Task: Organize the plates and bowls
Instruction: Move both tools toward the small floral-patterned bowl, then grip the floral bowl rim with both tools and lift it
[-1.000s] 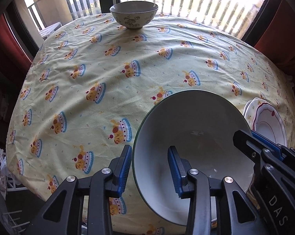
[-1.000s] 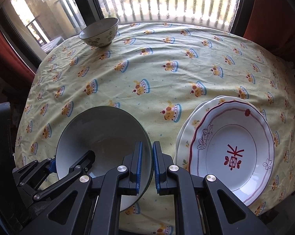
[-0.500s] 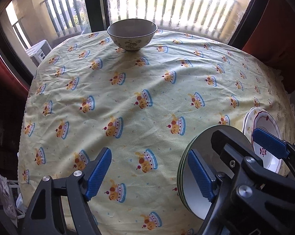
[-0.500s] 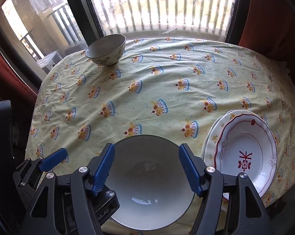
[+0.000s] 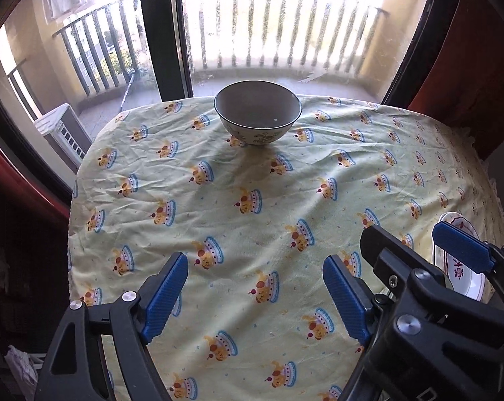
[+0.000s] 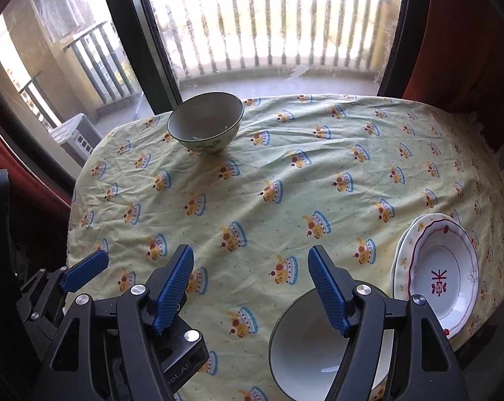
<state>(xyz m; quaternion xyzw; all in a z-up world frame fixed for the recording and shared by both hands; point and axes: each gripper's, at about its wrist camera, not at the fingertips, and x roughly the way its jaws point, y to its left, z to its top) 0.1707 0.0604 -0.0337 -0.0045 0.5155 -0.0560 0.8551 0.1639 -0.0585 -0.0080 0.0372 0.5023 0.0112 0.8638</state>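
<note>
Far ahead of both sets of jaws, near the back edge of the tablecloth point(image 6: 285, 200), just before the window point(image 6: 268, 26): small bowl point(image 6: 205, 122), upright, well apart from everything else. Below and right of the right gripper point(image 6: 250, 289), partly behind its right finger: large bowl point(image 6: 305, 344), on the cloth near the front edge. Just right of that bowl: two stacked plates point(image 6: 442, 274), by the cloth's right edge. Left of the right gripper, side by side with it: left gripper point(image 5: 255, 294). Between each pair of jaws, only bare cloth.
</note>
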